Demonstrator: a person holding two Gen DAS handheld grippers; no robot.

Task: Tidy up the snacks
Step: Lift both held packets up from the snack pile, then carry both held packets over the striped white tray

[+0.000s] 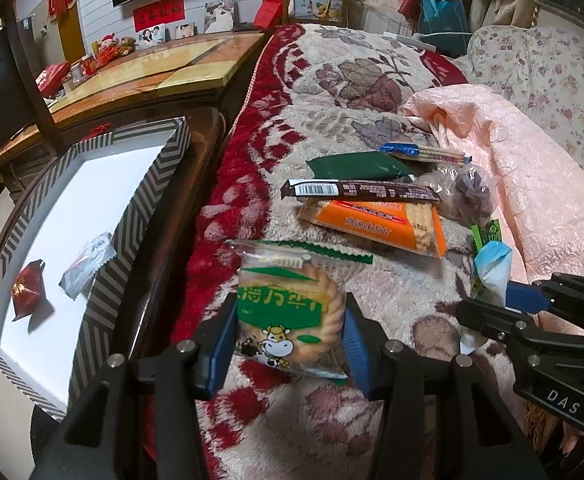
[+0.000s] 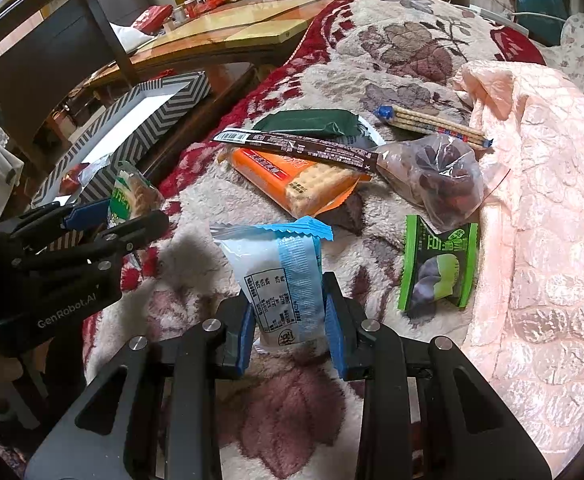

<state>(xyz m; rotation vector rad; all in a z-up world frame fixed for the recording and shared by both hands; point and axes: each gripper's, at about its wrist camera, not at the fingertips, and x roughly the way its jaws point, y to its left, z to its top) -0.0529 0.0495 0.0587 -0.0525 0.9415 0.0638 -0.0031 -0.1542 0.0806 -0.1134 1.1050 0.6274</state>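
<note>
My left gripper [image 1: 286, 344] is shut on a green-and-clear biscuit packet [image 1: 288, 308] and holds it above the floral blanket [image 1: 352, 80]. My right gripper [image 2: 290, 334] is shut on a white-and-blue snack packet [image 2: 280, 280]. That packet also shows in the left wrist view [image 1: 492, 272]. A zigzag-patterned box [image 1: 144, 200] with a white inside stands to the left and holds a red packet [image 1: 28, 290] and a silver packet [image 1: 86, 266]. The left gripper and its biscuit packet [image 2: 128, 196] show at the left of the right wrist view.
On the blanket lie an orange cracker pack [image 2: 308, 178], a brown bar [image 2: 300, 148], a dark green packet [image 2: 312, 122], a biscuit stick pack [image 2: 436, 124], a clear bag of dark snacks [image 2: 440, 176] and a green candy packet [image 2: 440, 268]. A pink quilt [image 2: 540, 220] lies to the right.
</note>
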